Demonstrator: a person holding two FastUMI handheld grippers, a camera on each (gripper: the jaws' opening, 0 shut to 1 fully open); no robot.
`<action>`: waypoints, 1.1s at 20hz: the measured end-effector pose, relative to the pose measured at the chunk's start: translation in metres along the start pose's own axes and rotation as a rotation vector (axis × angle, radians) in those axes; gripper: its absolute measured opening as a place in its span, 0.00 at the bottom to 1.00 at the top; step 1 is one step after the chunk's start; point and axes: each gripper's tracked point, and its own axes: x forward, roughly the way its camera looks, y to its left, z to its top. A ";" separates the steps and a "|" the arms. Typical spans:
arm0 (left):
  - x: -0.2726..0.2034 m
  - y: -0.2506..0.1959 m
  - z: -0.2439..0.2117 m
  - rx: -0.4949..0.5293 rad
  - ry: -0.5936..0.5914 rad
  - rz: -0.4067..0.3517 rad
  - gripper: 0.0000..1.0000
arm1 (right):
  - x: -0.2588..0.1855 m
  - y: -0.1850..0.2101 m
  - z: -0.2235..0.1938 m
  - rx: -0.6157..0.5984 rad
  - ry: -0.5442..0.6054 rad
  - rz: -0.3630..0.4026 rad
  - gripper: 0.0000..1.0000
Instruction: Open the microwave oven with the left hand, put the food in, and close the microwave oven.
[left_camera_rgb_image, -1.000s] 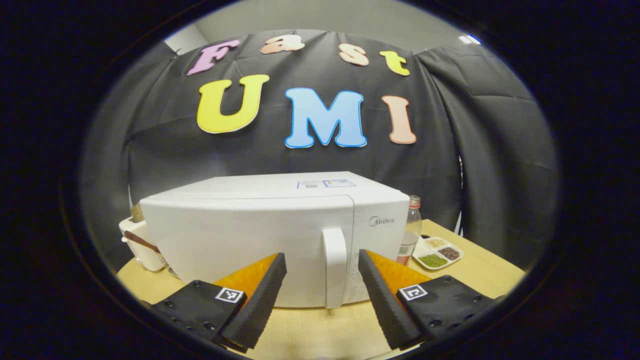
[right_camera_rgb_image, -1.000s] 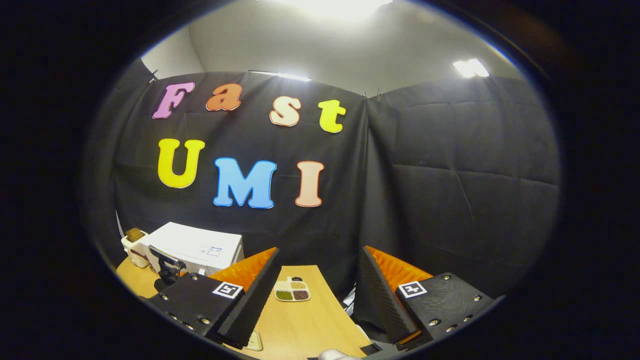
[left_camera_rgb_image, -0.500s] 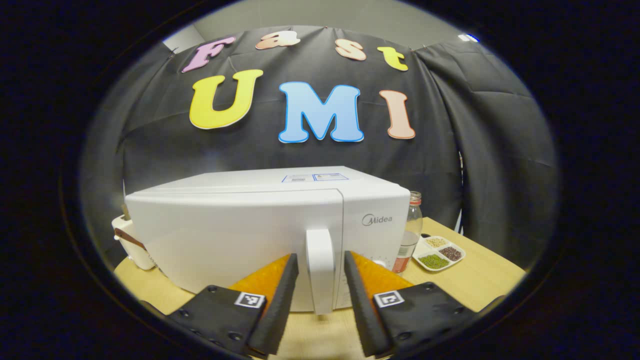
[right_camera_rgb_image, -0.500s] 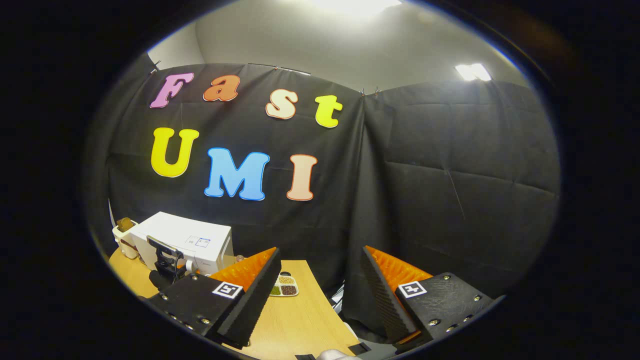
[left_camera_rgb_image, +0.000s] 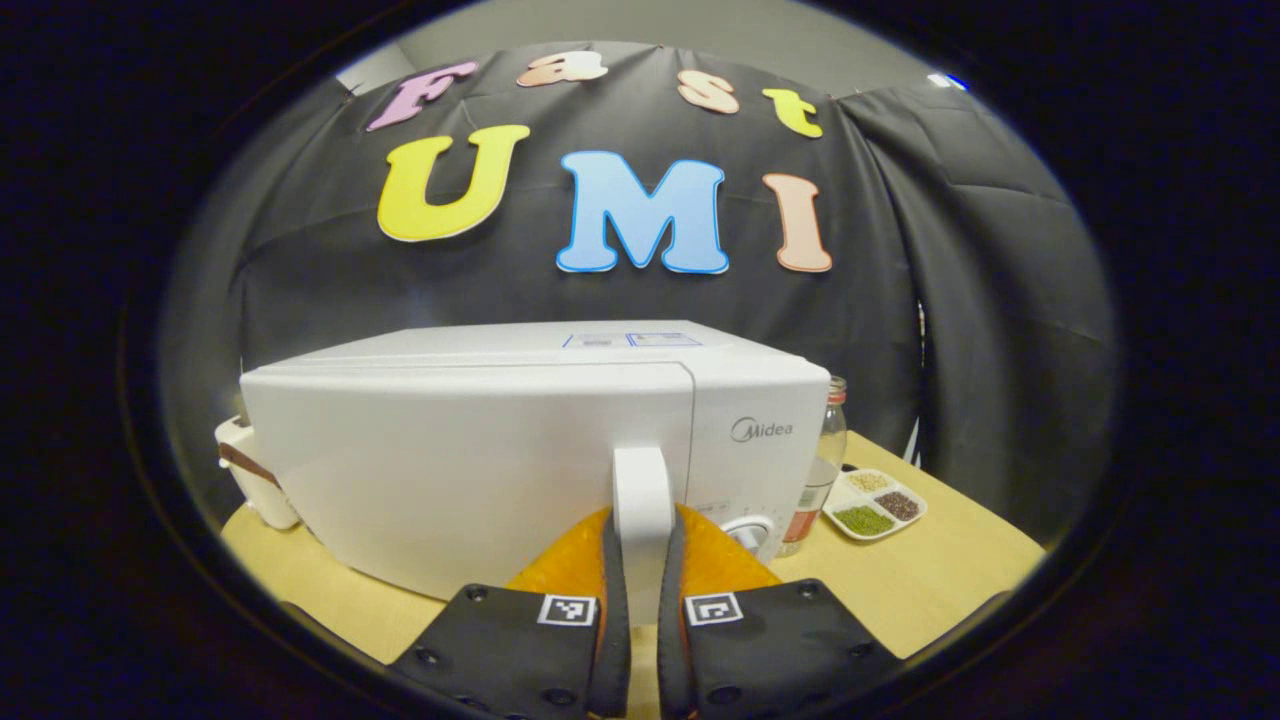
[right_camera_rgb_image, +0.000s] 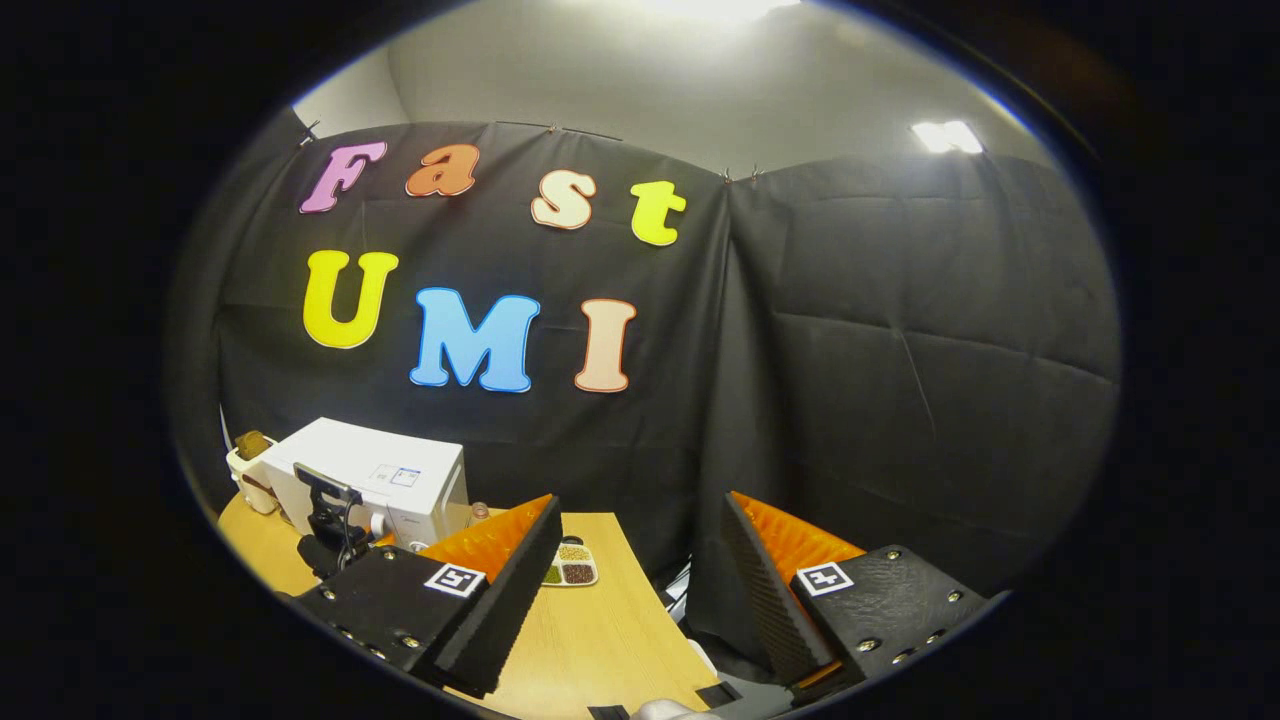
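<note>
In the left gripper view we see our left gripper (left_camera_rgb_image: 641, 560) pinching the handle (left_camera_rgb_image: 642, 490) of the microwave (left_camera_rgb_image: 480, 450), one finger pressed on each side of it. The door looks closed. The microwave sits on the table (left_camera_rgb_image: 950, 570). Just right of it stands a bottle (left_camera_rgb_image: 822, 450), and beside that a divided dish (left_camera_rgb_image: 875, 503) of grains. A white container (left_camera_rgb_image: 245, 480) peeks out at the microwave's left.

In the right gripper view our right gripper (right_camera_rgb_image: 640, 570) is spread wide and holds nothing, hanging over the table edge, well apart from the microwave (right_camera_rgb_image: 375, 480). The left gripper (right_camera_rgb_image: 330, 520) shows at the microwave's front.
</note>
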 end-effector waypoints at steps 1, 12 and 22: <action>-0.002 0.001 0.000 -0.005 0.005 0.001 0.19 | 0.000 0.002 -0.001 -0.001 0.003 0.008 0.97; -0.070 0.007 -0.018 0.047 -0.004 -0.048 0.19 | 0.007 0.021 -0.002 0.010 -0.002 0.110 0.97; -0.094 0.041 -0.011 0.103 -0.009 0.038 1.00 | -0.006 0.037 -0.003 -0.022 -0.013 0.182 0.97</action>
